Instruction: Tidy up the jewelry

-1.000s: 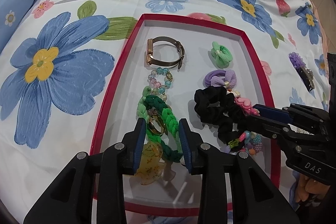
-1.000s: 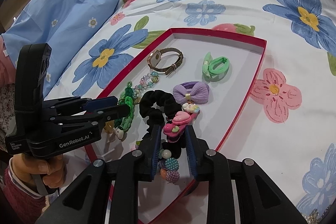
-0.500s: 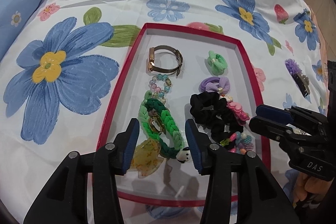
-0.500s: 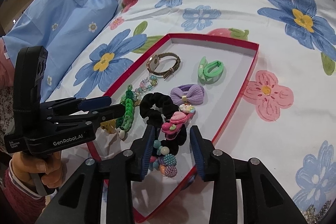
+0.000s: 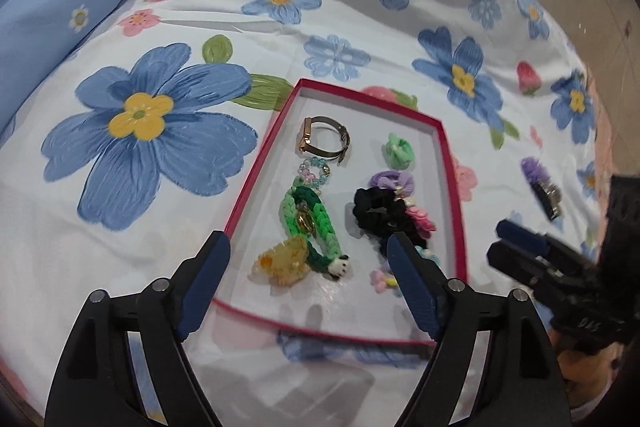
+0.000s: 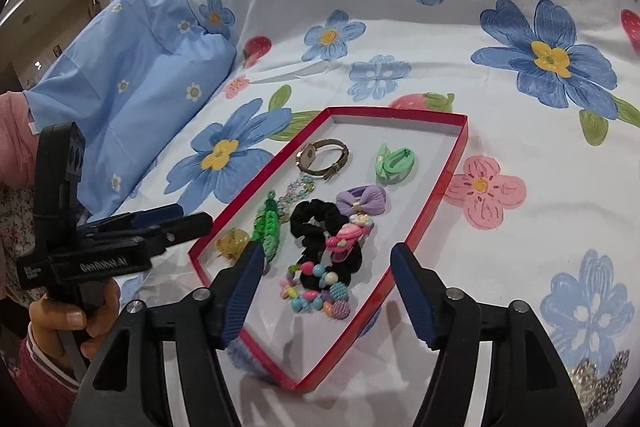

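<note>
Left claw (image 5: 308,255) is spreading its jaws wide, nothing between the pads; a second ago they were nearly together around the green braided bracelet (image 5: 316,223), which now lies free in the red tray (image 5: 256,187). Right claw (image 6: 326,267) same story: jaws opening, empty, where a second ago they pinched the bead-and-charm cluster (image 6: 320,291) at the near end of the black scrunchie (image 6: 316,227). Both claws sit higher and further back from the tray than before, so more of the bed shows.

Read: both pieces just released, two placements done at once.

Tray contents now, two rough columns:
- Left column: gold watch (image 5: 324,143) at the far end, pastel bead bracelet (image 5: 314,173) next, then the green braid with a yellow translucent clip (image 5: 282,263) touching its near end.
- Right column: green hair tie (image 5: 397,151) far, purple bow tie (image 5: 392,181), black scrunchie with pink clip (image 6: 346,237) lying on it, bead cluster nearest.

Outside the tray, on the floral bedsheet (image 5: 140,131): a purple hair clip (image 5: 542,187) off to the right in the left view, and something sparkly (image 6: 600,379) at the lower right edge of the right view, too clipped to identify. Likely next pickups, so the task isn't finished. The person's hand (image 6: 72,319) grips the left claw's handle.
</note>
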